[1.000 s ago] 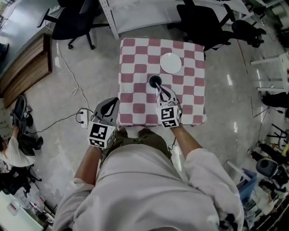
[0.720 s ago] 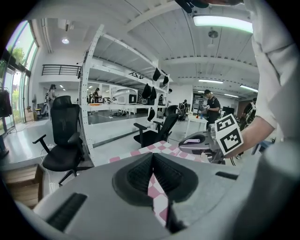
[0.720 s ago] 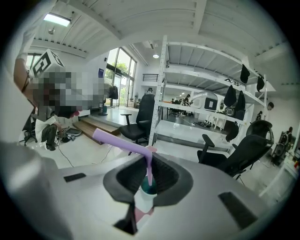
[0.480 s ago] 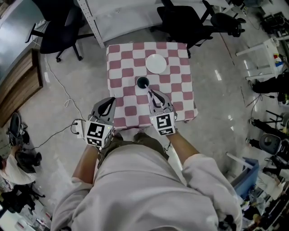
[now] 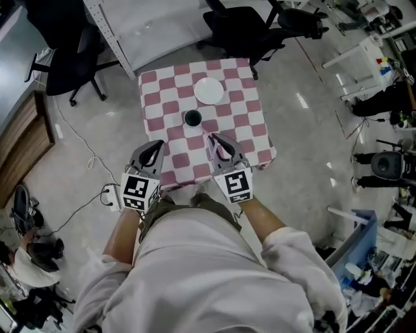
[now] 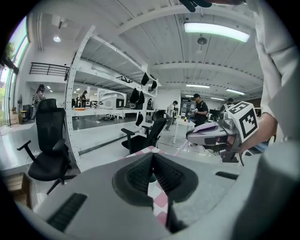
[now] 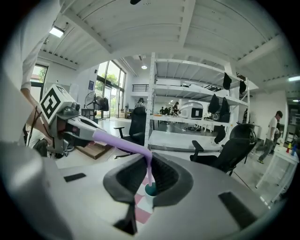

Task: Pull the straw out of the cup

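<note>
A dark cup [image 5: 192, 118] with a teal inside stands near the middle of the pink-and-white checked table [image 5: 250, 123]; in the right gripper view this cup [image 7: 150, 190] shows just beyond the jaws. My right gripper [image 5: 212, 138] hangs above the table's near half, shut on a lilac bent straw [image 7: 123, 144]. The straw's lower end hangs in line with the cup's mouth, and in the head view no straw stands in the cup. My left gripper [image 5: 158, 146] is at the table's near left edge, shut and holding nothing.
A white plate [image 5: 209, 91] lies beyond the cup. Black office chairs [image 5: 244, 26] stand behind the table, and another chair [image 5: 65, 65] is at the left next to a white shelf rack [image 5: 146, 19]. A cable and socket strip [image 5: 107, 194] lie on the floor at left.
My right gripper has lifted from the cup's mouth up and back toward me, taking the straw with it. The left gripper has shifted a little forward and up.
</note>
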Action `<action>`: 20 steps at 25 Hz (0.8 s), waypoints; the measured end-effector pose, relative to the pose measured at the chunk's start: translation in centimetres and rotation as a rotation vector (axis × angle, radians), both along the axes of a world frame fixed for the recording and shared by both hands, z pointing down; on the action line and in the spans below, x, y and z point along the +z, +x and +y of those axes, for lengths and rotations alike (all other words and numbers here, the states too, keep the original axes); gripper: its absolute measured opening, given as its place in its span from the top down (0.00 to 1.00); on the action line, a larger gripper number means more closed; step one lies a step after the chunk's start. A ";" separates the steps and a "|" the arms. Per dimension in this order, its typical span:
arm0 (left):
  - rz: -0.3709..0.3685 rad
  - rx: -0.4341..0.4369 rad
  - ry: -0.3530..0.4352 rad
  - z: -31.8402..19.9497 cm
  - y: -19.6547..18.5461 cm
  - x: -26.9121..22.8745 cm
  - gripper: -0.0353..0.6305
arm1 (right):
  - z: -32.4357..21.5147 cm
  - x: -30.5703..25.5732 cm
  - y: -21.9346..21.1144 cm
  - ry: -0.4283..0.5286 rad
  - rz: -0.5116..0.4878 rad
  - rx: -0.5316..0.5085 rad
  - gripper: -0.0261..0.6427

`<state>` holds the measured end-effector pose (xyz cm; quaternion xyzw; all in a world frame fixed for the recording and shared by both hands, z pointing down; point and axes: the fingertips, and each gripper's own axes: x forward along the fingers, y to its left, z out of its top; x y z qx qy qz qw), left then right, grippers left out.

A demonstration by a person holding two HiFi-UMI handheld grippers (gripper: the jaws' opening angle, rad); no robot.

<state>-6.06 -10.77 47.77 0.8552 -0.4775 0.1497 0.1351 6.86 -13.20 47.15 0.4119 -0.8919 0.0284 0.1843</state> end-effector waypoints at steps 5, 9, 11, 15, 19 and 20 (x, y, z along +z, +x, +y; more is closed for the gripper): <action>0.007 0.040 0.008 0.6 0.8 -0.3 0.94 | 1.9 -1.7 0.5 0.004 -0.034 0.031 0.91; 0.010 0.064 0.017 1.2 1.3 -0.5 0.94 | 3.2 -2.7 1.0 0.014 -0.053 0.053 0.91; 0.010 0.073 0.020 1.6 1.4 -0.6 0.94 | 3.8 -3.1 1.2 0.012 -0.062 0.066 0.91; 0.011 0.086 0.024 2.2 1.3 -0.9 0.94 | 4.9 -3.9 1.3 0.025 -0.066 0.076 0.91; 0.011 0.095 0.026 2.5 1.2 -1.1 0.94 | 5.6 -4.4 1.2 0.030 -0.073 0.086 0.91; 0.011 0.097 0.026 2.5 1.2 -1.1 0.94 | 5.6 -4.5 1.2 0.030 -0.076 0.089 0.91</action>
